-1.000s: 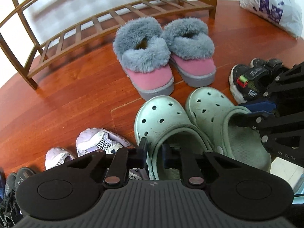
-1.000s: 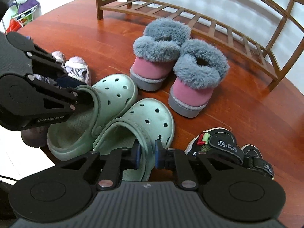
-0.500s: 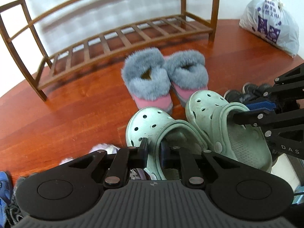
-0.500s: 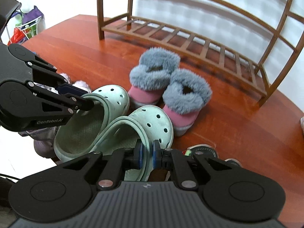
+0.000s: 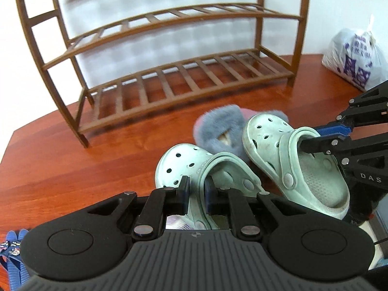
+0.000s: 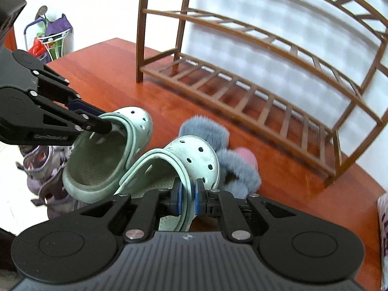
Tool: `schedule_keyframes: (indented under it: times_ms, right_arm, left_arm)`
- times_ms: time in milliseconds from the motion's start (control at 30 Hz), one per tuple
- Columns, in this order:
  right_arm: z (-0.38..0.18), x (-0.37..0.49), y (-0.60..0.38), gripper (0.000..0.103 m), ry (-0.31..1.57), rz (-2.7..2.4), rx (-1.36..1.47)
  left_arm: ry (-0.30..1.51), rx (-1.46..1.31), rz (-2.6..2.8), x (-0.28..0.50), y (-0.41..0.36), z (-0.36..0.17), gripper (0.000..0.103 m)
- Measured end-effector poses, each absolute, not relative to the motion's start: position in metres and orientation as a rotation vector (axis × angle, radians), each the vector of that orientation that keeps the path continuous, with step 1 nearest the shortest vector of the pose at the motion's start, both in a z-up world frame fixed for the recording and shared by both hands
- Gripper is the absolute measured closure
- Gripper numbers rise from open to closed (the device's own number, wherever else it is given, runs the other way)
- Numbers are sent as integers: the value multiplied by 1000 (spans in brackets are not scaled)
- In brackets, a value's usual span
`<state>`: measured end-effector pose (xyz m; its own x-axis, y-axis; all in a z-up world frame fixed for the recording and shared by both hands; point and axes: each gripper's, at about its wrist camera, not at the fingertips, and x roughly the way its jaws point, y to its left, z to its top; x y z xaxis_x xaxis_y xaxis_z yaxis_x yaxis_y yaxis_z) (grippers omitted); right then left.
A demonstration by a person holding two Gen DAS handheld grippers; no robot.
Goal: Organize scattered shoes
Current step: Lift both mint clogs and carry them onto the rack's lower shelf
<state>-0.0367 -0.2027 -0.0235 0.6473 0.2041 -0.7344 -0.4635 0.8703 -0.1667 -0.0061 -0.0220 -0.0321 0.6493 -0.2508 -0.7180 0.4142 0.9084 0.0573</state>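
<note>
Two mint green clogs hang above the floor, side by side. My left gripper (image 5: 196, 191) is shut on the heel-side rim of the left clog (image 5: 184, 162), seen from the side as the left gripper (image 6: 104, 123) on the left clog (image 6: 135, 121). My right gripper (image 6: 186, 194) is shut on the rim of the right clog (image 6: 194, 155); the left wrist view shows that right gripper (image 5: 312, 140) pinching the right clog (image 5: 269, 135). Ahead stands an empty wooden shoe rack (image 5: 194, 77) (image 6: 266, 92).
Pink slippers with grey fur (image 5: 218, 126) (image 6: 206, 128) lie on the red-brown floor under the clogs. Purple sneakers (image 6: 41, 169) sit at the left, a blue sandal (image 5: 12, 254) at the lower left. A white plastic bag (image 5: 354, 58) rests right of the rack.
Both grippers have risen with the clogs off the floor. The rack's upper shelves have come into view, and the furry slippers are now partly hidden behind the clogs.
</note>
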Motion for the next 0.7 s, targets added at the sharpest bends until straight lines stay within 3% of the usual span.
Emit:
schedule_keyframes:
  times_ms: [700]
  right_arm:
    - [40,87,-118,92,712,368,-327]
  left_arm:
    - [601,319,-528,100,79,51,89]
